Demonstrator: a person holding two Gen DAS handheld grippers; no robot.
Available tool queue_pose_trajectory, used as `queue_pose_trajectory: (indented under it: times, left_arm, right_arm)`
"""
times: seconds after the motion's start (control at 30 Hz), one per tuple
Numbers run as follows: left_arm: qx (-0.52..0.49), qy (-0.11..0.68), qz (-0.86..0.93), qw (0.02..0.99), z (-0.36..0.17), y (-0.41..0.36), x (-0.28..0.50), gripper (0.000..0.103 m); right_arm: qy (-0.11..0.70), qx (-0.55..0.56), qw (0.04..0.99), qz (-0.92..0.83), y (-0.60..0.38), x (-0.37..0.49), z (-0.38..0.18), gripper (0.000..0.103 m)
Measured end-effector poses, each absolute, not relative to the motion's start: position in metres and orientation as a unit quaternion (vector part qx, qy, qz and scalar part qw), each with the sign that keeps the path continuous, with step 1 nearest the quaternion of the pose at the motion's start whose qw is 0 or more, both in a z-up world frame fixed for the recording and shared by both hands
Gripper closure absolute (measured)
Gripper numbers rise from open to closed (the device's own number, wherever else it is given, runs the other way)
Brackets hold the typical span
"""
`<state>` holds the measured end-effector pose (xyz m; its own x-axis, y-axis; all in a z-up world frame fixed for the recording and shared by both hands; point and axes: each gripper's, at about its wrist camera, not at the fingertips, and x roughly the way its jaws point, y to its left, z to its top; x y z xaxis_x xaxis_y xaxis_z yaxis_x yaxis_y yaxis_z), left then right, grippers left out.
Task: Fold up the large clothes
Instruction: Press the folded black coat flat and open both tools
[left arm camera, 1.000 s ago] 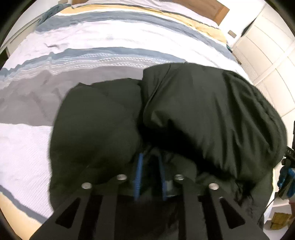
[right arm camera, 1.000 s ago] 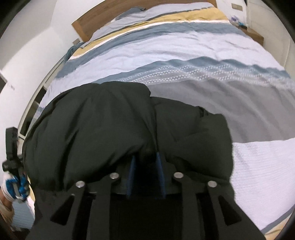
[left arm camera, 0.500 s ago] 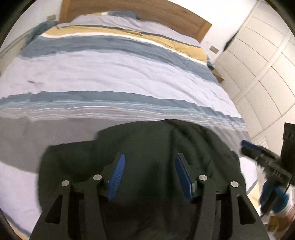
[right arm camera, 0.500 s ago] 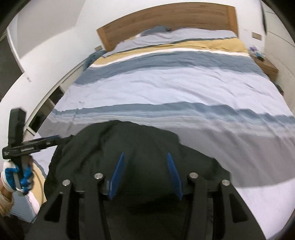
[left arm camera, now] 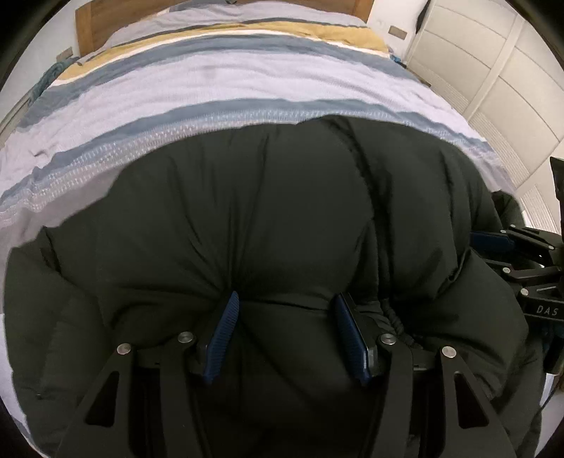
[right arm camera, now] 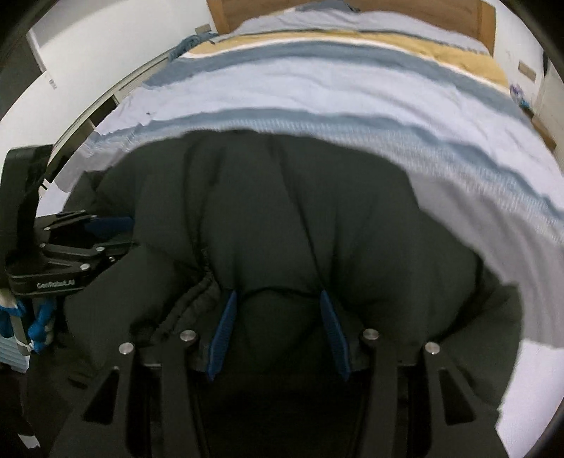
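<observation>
Bedroom: bed (left arm camera: pixel 246 88) w/ striped duvet in lilac, blue-grey, white & mustard bands, wooden headboard (right arm camera: pixel 352 14) at the far end, pale wardrobe doors (left arm camera: pixel 493 88) along one side in the left wrist view.

Your black puffer jacket (left arm camera: pixel 264 218) lies bunched on the duvet at the near edge of the bed, covering the grey band; the blue-grey dotted stripe runs just beyond its far edge. It's puffy, creased, w/ a drawstring hem bit showing beside the inner finger of each gripper.

Your left gripper (left arm camera: pixel 287 306) points down into the jacket, blue pads (left arm camera: pixel 225 324) spread apart and their tips sunk into the fabric, a bulge of padding between them. Jaws have been opening within the last second, now parted, not pinching. The cloth dimples where each tip presses in.

Your right gripper (right arm camera: pixel 278 299) does the same on the other half of the jacket: pads (right arm camera: pixel 331 324) apart, tips pushed into the fabric, padding humped up between. Its jaws have also been opening and aren't clamped on anything.

Each gripper shows at the edge of the other's view, side-on, fingers against the jacket's side. A blue-and-white gloved hand (right arm camera: pixel 35 317) shows under the left one in the right wrist view. Right wrist view is motion-blurred towards its edges.
</observation>
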<state>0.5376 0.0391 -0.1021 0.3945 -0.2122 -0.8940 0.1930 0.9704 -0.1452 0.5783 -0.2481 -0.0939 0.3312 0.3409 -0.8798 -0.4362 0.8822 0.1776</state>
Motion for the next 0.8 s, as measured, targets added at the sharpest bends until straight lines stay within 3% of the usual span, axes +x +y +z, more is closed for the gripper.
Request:
queue_pose_trajectory:
  times: [0.2, 0.43, 0.57, 0.8]
  left_arm:
    - [-0.005, 0.549, -0.120, 0.827, -0.092, 0.043, 0.538, 0.047]
    - [-0.012, 0.531, -0.143, 0.835, -0.058, 0.034, 0.505, 0.040]
    - [0.008, 0.545, -0.118, 0.830, -0.082, 0.028, 0.501, 0.040]
    - [0.019, 0.547, -0.095, 0.832, -0.071, 0.018, 0.494, 0.040]
  right_arm:
    - [0.534, -0.069, 0.811, 0.228, -0.243, 0.577, -0.095, 0.056]
    - [0.510, -0.064, 0.823, 0.241, -0.241, 0.557, -0.050, 0.056]
    - [0.542, -0.083, 0.804, 0.230, -0.237, 0.552, -0.076, 0.056]
    - [0.556, -0.065, 0.805, 0.196, -0.241, 0.552, -0.085, 0.056]
